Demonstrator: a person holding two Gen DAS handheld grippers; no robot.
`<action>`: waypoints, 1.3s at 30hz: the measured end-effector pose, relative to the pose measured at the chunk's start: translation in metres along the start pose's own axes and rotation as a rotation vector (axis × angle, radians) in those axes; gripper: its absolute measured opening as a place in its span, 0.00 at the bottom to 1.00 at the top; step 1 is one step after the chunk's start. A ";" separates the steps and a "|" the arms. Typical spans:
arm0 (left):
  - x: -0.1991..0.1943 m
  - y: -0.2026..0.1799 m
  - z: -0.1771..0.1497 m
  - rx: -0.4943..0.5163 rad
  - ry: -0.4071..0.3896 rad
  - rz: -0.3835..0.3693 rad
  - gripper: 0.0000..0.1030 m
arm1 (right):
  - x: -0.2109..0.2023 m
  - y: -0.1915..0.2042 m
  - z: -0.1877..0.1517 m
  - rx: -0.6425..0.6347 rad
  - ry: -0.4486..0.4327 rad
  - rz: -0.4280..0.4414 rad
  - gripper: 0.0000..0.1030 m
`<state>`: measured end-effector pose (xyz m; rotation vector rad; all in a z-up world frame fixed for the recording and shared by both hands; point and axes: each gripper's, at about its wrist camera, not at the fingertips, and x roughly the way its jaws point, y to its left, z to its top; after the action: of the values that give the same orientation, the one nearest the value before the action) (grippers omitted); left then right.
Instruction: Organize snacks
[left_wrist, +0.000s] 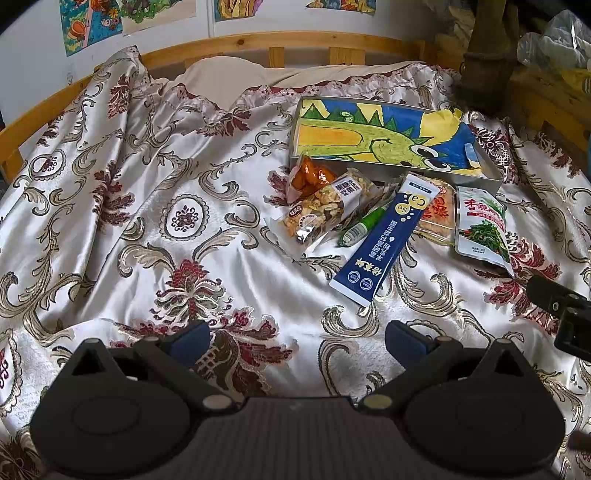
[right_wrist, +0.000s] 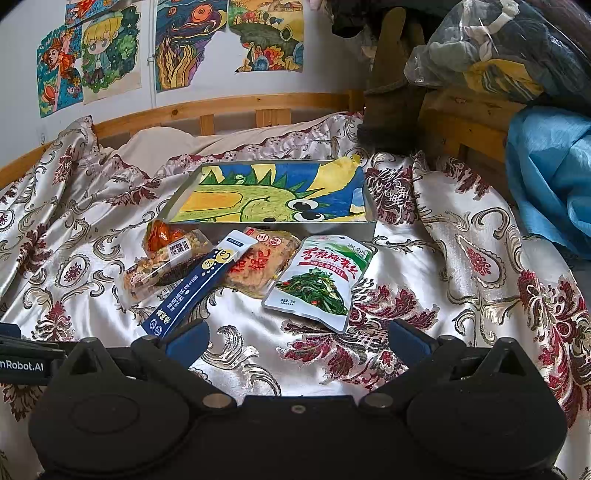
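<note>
Several snack packs lie on the patterned bedspread in front of a shallow tray (left_wrist: 476, 176) (right_wrist: 275, 228) lined with a dinosaur drawing. They are a long blue stick pack (left_wrist: 384, 238) (right_wrist: 201, 282), a nut mix pack (left_wrist: 321, 208) (right_wrist: 162, 264), an orange snack pouch (left_wrist: 308, 175) (right_wrist: 162, 232), a green tube (left_wrist: 364, 223), an orange cracker pack (left_wrist: 437, 212) (right_wrist: 258, 264) and a green vegetable pouch (left_wrist: 480, 225) (right_wrist: 321, 282). My left gripper (left_wrist: 297, 339) is open, short of the packs. My right gripper (right_wrist: 297, 338) is open, just before the vegetable pouch.
A wooden bed rail (right_wrist: 221, 107) runs behind the tray, with drawings (right_wrist: 110, 51) on the wall above. A blue bag (right_wrist: 550, 181) and a plastic bag of clothes (right_wrist: 491, 44) sit at the right. The right gripper's edge (left_wrist: 565, 314) shows in the left wrist view.
</note>
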<state>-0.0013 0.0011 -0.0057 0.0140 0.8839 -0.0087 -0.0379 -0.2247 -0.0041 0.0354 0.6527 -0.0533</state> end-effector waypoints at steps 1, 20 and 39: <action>0.000 0.000 0.000 0.000 0.001 0.000 1.00 | 0.000 0.000 0.000 0.000 0.000 0.000 0.99; 0.002 0.003 0.001 -0.030 0.042 0.013 1.00 | 0.001 0.000 0.000 0.003 0.004 0.002 0.99; 0.029 -0.001 0.053 0.150 0.084 -0.059 1.00 | 0.028 -0.008 0.018 -0.040 -0.031 -0.026 0.99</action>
<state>0.0581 -0.0009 0.0056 0.1292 0.9663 -0.1304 -0.0054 -0.2351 -0.0065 -0.0131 0.6231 -0.0660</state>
